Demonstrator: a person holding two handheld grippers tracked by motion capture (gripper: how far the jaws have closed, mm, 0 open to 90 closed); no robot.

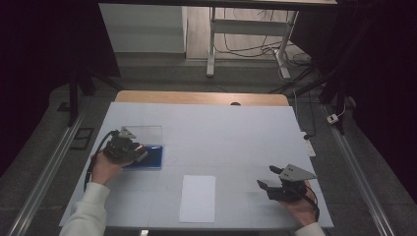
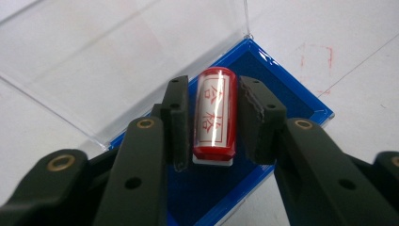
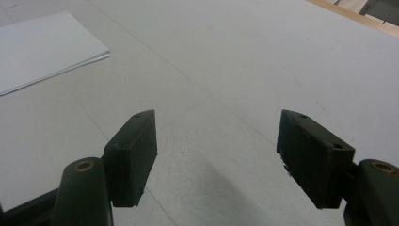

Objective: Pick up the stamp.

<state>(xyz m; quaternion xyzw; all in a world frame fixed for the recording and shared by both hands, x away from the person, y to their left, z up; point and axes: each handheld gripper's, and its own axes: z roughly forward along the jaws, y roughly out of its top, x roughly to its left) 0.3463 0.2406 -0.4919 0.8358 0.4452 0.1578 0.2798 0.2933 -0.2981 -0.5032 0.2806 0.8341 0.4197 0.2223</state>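
The left claw (image 2: 211,117) brackets the stamp (image 2: 214,115) lying in the blue case (image 2: 301,103) — whether the jaws pinch it yet, I cannot tell. Best to squeeze evenly at mid-length, then lift straight. The right claw (image 3: 216,155), spread and empty, hovers right of the paper (image 1: 197,198) — the stamp's face is hidden.

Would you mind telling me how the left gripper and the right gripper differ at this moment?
The left gripper has its jaws drawn in on a red stamp, while the right gripper has its jaws spread wide with nothing between them. The left gripper sits over the blue ink pad case, whose clear lid is open; the right gripper is over bare white table, off to the side of the sheets of paper. Both have black jaws.
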